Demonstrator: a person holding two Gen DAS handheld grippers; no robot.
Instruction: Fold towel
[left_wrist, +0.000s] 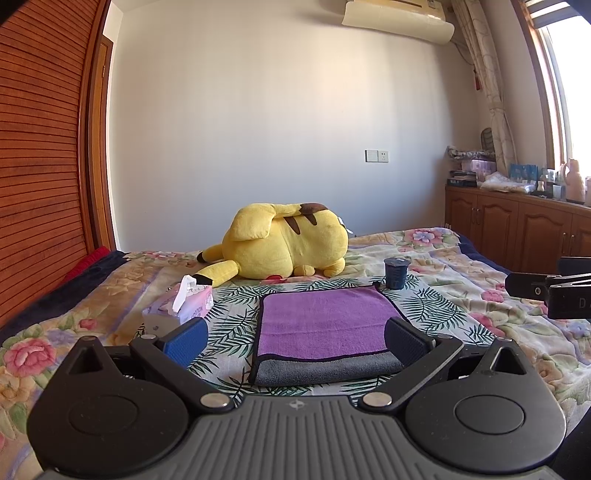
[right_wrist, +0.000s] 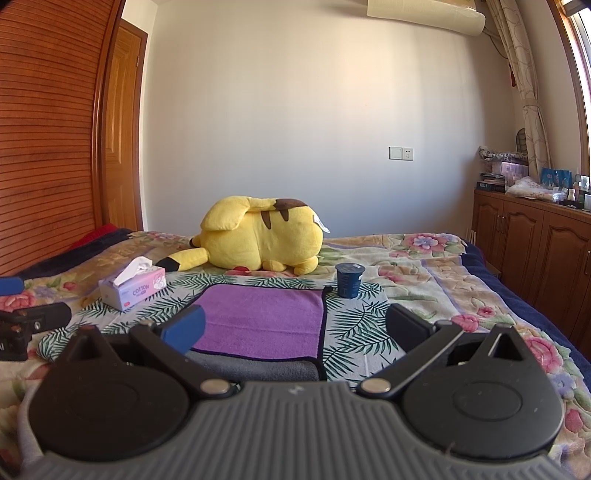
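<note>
A purple towel (left_wrist: 325, 321) with a dark hem lies folded on the bed, its grey underside showing along the near edge. It also shows in the right wrist view (right_wrist: 262, 317). My left gripper (left_wrist: 295, 339) is open and empty, held just short of the towel's near edge with the fingers spread as wide as the towel. My right gripper (right_wrist: 295, 328) is open and empty, over the towel's near right corner. Part of the right gripper (left_wrist: 554, 291) shows at the right edge of the left wrist view, and part of the left gripper (right_wrist: 26, 325) at the left edge of the right wrist view.
A tissue box (left_wrist: 184, 306) stands left of the towel and a dark blue cup (left_wrist: 396, 272) at its far right corner. A yellow plush toy (left_wrist: 288, 243) lies behind. The floral bedspread (left_wrist: 461, 280) covers the bed. Wooden cabinets (left_wrist: 517, 229) stand on the right, a wooden wardrobe (left_wrist: 40, 147) on the left.
</note>
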